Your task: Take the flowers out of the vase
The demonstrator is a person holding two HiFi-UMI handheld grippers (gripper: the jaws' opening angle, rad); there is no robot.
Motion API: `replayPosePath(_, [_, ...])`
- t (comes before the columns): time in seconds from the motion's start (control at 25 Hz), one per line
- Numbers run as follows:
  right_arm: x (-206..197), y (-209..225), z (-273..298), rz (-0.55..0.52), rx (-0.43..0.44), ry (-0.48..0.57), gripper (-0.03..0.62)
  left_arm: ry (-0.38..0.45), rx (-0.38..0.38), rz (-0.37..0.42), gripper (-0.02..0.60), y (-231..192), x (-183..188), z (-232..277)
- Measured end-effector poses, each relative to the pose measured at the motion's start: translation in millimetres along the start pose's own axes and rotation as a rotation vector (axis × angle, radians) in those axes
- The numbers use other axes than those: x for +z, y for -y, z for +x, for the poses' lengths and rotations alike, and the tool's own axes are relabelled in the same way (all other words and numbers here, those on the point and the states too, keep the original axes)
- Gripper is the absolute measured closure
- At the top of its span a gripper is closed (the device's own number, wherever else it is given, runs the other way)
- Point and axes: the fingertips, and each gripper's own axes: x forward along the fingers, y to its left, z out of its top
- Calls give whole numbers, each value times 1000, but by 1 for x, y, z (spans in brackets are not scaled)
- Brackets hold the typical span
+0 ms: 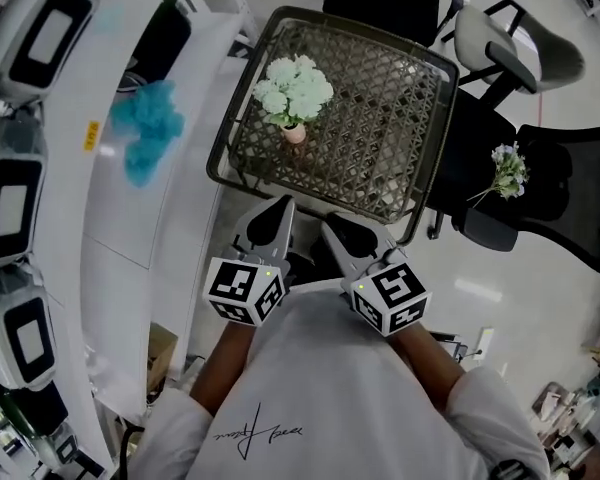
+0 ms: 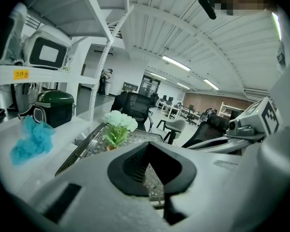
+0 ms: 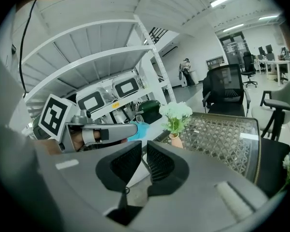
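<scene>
A bunch of pale green-white flowers point(image 1: 293, 90) stands upright in a small pinkish vase point(image 1: 294, 134) on the near-left part of a lattice-top table point(image 1: 390, 118). Both grippers hover side by side short of the table's near edge, pointing at it. My left gripper point(image 1: 283, 208) is shut with nothing in it. My right gripper point(image 1: 342, 225) shows a narrow slit between its pads, also empty. In the left gripper view the flowers point(image 2: 120, 122) rise beyond the closed jaws of the left gripper point(image 2: 148, 146). In the right gripper view, flowers point(image 3: 176, 112) and vase point(image 3: 176, 140) sit just past the right gripper point(image 3: 144, 146).
White shelving with boxy appliances point(image 1: 40, 38) runs along the left, with a blue fluffy thing point(image 1: 148, 128) on its counter. A black chair carrying another flower sprig point(image 1: 507, 171) and a grey chair point(image 1: 510, 43) stand right of the table. A green pot point(image 2: 53, 105) sits on the shelf.
</scene>
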Motion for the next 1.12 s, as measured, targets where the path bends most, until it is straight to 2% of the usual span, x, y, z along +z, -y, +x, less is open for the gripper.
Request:
replayPosePath(0.2, [11, 8, 5, -18, 15, 11, 551, 5, 33, -8, 580, -7, 2, 9])
replayPosePath(0.4, [26, 27, 5, -1, -8, 49, 551, 31, 41, 5, 575, -6, 12, 25])
replayPosePath(0.64, [30, 34, 11, 15, -11, 62, 551, 10, 46, 5, 571, -12, 5, 39])
replayPosePath(1.12, [27, 38, 40, 5, -19, 4, 554, -13, 47, -25, 571, -45, -10, 63])
